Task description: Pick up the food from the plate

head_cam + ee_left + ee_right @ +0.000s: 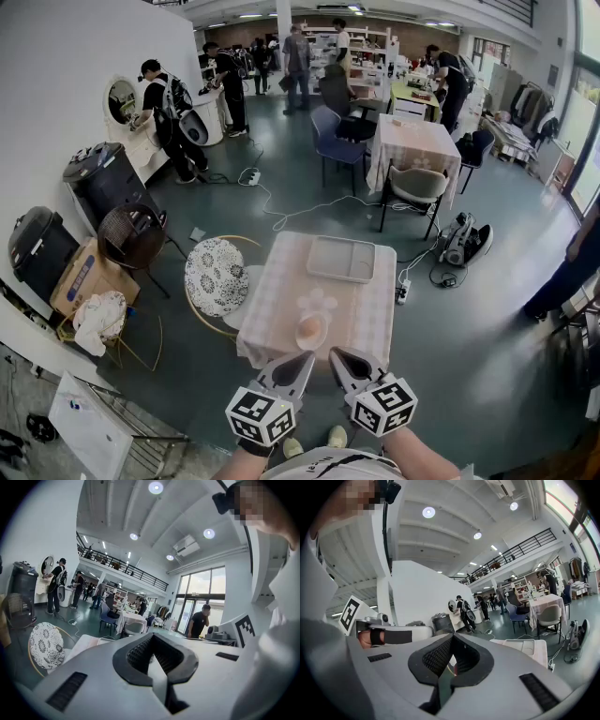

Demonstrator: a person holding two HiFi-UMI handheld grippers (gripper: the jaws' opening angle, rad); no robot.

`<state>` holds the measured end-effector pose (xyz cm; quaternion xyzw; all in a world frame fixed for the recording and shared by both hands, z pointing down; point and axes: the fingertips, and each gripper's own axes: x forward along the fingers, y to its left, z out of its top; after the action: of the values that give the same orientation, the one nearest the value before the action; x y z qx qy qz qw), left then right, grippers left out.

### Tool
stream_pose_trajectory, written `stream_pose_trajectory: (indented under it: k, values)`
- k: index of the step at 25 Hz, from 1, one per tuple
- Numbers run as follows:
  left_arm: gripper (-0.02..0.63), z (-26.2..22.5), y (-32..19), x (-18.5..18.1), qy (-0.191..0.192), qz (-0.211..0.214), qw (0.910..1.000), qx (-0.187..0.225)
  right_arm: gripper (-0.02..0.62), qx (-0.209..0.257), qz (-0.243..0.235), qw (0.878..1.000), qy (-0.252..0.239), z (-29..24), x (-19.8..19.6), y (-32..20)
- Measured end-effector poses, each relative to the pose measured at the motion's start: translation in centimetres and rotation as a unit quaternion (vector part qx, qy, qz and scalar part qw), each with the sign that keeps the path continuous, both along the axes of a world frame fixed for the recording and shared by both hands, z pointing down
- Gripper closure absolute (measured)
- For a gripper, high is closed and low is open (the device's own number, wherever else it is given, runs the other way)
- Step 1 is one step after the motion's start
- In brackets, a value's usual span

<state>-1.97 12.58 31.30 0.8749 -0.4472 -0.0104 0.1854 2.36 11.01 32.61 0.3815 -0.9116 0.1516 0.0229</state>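
Note:
A small plate [312, 341] with a pale orange piece of food [310, 329] sits near the front edge of the table with a pink checked cloth [281, 300]. Both grippers hang side by side just short of that edge, pointing at the plate. My left gripper [306, 357] is shut with nothing in it, its tips a little below and left of the plate. My right gripper [336, 354] is shut and empty too, just below and right of the plate. In the left gripper view [152, 638] and the right gripper view [452, 637] the jaw tips meet.
A grey tray [341, 258] lies at the table's far end, also seen in the right gripper view [520, 645]. A round patterned chair [216, 275] stands left of the table. Cables and a power strip [250, 176] lie on the floor. Behind are another table [412, 145], chairs and several people.

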Motion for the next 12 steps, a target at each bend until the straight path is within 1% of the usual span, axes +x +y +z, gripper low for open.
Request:
stream_pose_trajectory:
  k: [12]
  values:
    - [0.601, -0.54, 0.21, 0.93, -0.002, -0.003, 1.0000, 0.002, 0.584, 0.001, -0.009, 1.000, 0.002, -0.39, 0.65, 0.29]
